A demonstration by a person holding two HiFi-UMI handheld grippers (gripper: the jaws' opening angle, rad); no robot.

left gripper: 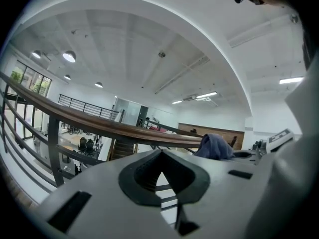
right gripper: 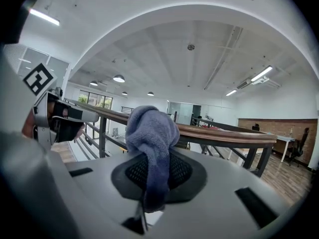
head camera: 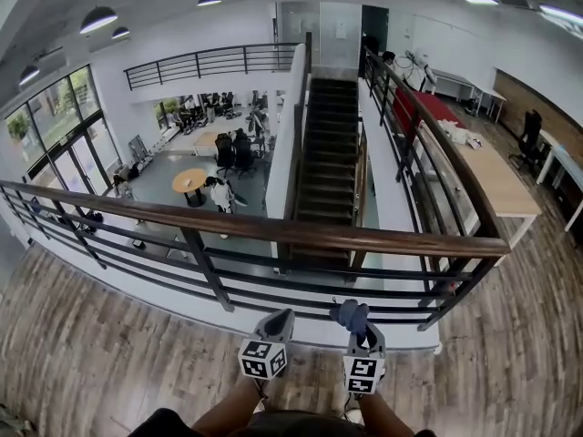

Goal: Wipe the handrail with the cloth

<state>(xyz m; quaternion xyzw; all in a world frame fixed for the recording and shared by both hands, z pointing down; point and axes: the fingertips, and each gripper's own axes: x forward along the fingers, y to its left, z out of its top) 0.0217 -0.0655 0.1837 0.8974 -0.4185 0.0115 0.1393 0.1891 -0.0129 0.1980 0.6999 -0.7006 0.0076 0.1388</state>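
The wooden handrail [head camera: 301,233] tops a dark metal railing and runs across in front of me. It also shows in the left gripper view [left gripper: 99,123] and the right gripper view [right gripper: 224,132]. A blue-grey cloth [head camera: 348,313] is bunched at the tip of my right gripper [head camera: 363,333], whose jaws are shut on the cloth [right gripper: 152,131]. That gripper [right gripper: 152,158] is held short of the rail, slightly below it. My left gripper [head camera: 282,317] hangs beside it on the left, shut with nothing in it [left gripper: 160,152]. From there the cloth [left gripper: 214,146] shows to the right.
Beyond the railing is a drop to a lower floor with a staircase [head camera: 328,153] and desks. A second railing [head camera: 428,153] runs back along the right, meeting the handrail at a corner [head camera: 496,244]. Wooden floor [head camera: 109,353] lies under me.
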